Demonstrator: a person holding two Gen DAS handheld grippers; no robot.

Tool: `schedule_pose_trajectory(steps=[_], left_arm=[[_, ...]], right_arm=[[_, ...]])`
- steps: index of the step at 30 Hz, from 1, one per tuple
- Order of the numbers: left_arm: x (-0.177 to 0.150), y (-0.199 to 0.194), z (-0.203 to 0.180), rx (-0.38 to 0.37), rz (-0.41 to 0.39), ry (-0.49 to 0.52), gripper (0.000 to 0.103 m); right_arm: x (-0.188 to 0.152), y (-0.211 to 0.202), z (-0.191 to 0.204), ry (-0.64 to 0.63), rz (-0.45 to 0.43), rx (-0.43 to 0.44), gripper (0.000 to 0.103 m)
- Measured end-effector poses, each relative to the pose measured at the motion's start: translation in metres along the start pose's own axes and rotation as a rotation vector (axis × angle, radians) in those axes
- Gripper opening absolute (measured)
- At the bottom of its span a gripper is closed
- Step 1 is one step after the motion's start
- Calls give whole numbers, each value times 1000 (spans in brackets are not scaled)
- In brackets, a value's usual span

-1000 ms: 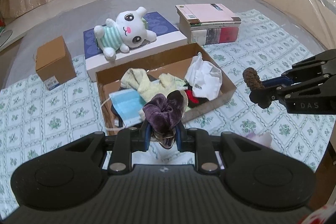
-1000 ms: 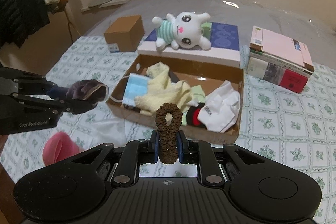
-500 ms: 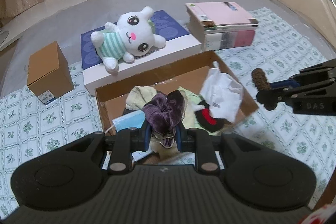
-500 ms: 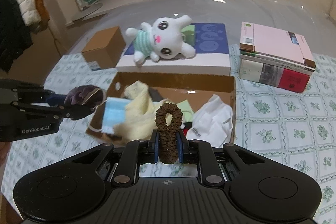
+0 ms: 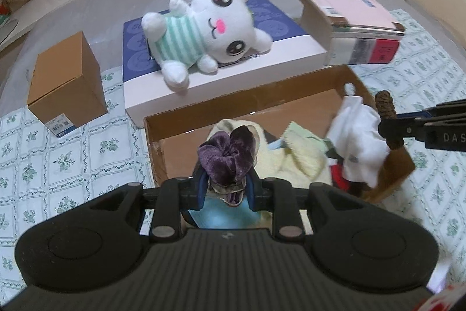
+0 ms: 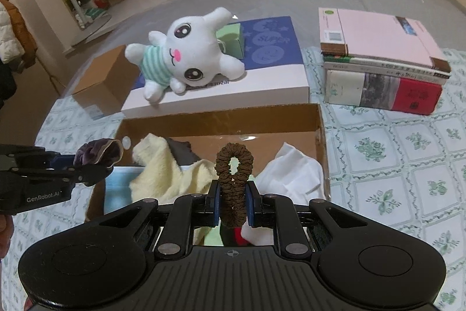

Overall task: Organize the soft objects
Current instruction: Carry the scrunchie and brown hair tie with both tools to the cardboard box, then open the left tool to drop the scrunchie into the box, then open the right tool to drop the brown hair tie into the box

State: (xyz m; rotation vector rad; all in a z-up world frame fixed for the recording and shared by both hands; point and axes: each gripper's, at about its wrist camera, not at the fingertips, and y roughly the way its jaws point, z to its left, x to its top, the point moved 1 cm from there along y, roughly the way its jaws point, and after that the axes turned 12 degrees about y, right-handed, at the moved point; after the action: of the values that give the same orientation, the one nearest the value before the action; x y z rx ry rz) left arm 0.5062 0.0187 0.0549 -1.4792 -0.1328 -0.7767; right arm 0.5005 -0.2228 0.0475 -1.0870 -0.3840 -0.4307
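We've just swung both arms in over the cardboard box, left gripper clamped on the purple scrunchie, right gripper pinching the brown scrunchie, so dropping them's probably next.

We hold our left gripper above the cardboard box's left half, fingers pinched on a purple scrunchie. Our right gripper hangs over its right half, clamping a brown scrunchie.
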Motion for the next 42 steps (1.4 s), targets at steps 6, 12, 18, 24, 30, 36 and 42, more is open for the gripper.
schedule_pose_trajectory(steps=[6, 12, 18, 24, 30, 36, 42], left_arm=[[-4, 17, 8, 3, -7, -35, 68], [-6, 7, 14, 19, -28, -45, 68], [-7, -4, 11, 30, -43, -22, 68], [-7, -7, 6, 41, -71, 15, 68], [-9, -6, 8, 56, -83, 29, 70], [-14, -8, 9, 58, -92, 32, 72], [-21, -37, 6, 49, -146, 24, 72]], right_arm=[[-4, 19, -2, 4, 19, -3, 17], [-5, 17, -7, 20, 18, -2, 17], [-3, 8, -6, 26, 5, 5, 17], [-3, 10, -1, 17, -7, 39, 18], [-5, 18, -2, 27, -52, 68, 74], [-9, 13, -6, 40, -63, 65, 74], [-19, -10, -3, 52, -76, 61, 74]])
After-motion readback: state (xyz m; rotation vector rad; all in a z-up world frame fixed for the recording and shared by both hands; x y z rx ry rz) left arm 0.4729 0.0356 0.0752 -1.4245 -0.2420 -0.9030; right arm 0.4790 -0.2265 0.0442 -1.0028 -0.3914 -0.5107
